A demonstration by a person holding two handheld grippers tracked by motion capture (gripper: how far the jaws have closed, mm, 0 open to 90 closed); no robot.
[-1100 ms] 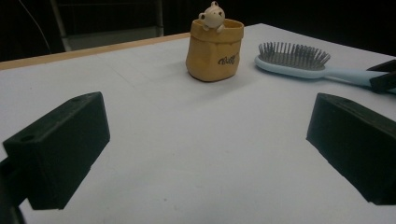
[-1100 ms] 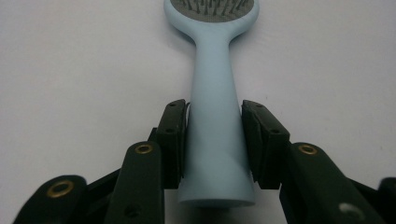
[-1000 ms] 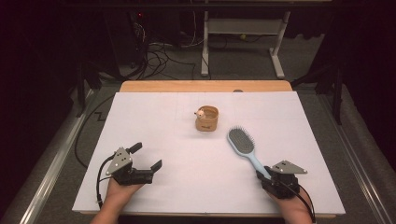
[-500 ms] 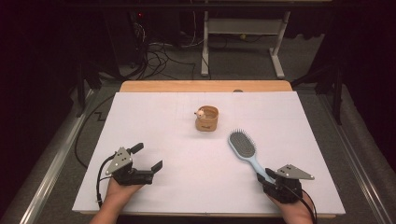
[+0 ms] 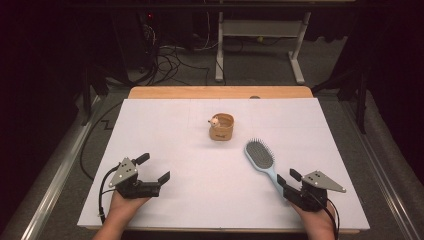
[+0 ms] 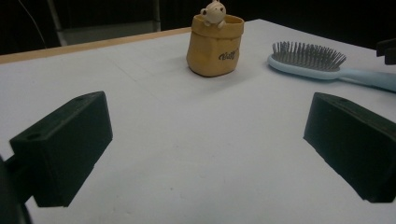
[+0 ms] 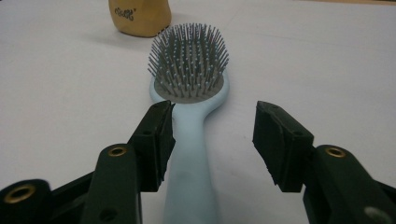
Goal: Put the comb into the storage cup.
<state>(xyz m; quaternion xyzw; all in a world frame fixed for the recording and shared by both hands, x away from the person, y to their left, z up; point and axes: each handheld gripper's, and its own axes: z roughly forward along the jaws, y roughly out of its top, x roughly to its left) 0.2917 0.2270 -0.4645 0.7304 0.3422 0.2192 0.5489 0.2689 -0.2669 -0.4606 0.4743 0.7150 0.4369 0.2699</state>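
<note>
the right gripper has just been opening its jaws; they now stand apart around the hairbrush handle, one pad seemingly touching it. draw straight back so the brush stays flat. ahead sits a small tan bag. the left gripper gapes, holding nothing, on the white table; dark room, cables beyond.

L claw wide open; R claw jaws just opening.
</note>
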